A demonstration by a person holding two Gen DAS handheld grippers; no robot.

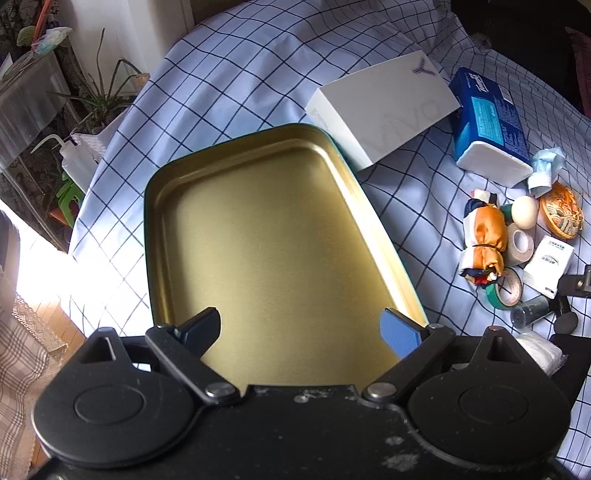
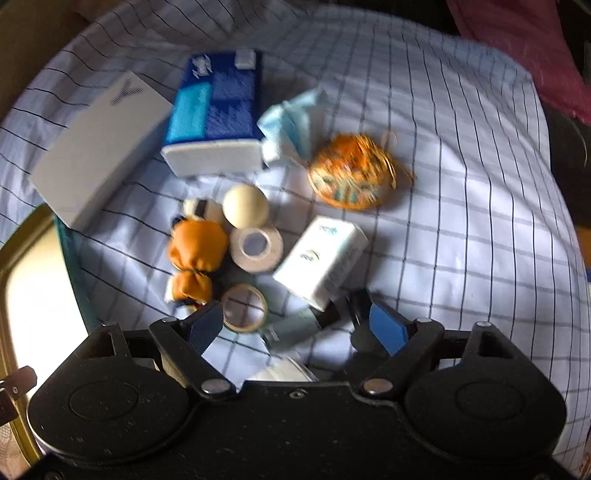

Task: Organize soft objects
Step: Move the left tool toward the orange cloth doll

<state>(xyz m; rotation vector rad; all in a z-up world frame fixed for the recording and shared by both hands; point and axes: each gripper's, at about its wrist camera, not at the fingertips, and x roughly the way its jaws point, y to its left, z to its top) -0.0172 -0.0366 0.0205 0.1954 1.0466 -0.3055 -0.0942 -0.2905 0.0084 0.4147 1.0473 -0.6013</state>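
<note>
- Gold tin tray [image 1: 258, 229] just ahead of the wide-open, empty left gripper [image 1: 308, 332]: could skid on the checked cloth [image 1: 417, 195] if nudged.
- Orange cloth doll [image 2: 195, 254] ahead-left of the open, empty right gripper [image 2: 297, 325]: may drag the tape rolls [image 2: 256, 249] touching it.
- Crumpled blue mask [image 2: 291, 125], far ahead: may slip a shallow pinch.

A pale blue sheet [image 1: 236, 70] with a dark grid of lines covers the wide, soft surface, rumpled into shallow folds. At its left edge strong daylight washes the cloth almost white — the wooden floor [image 1: 55, 317] below glows in the same light. Against the pale wall [image 1: 110, 22] stand a potted plant [image 1: 99, 99] with long thin leaves, a clear squeeze bottle [image 1: 74, 162] and a green stool [image 1: 68, 195]. A checked, lace-edged cloth [image 1: 26, 354] hangs at lower left — a dark red fabric [image 2: 524, 48] lies beyond the far right edge.
</note>
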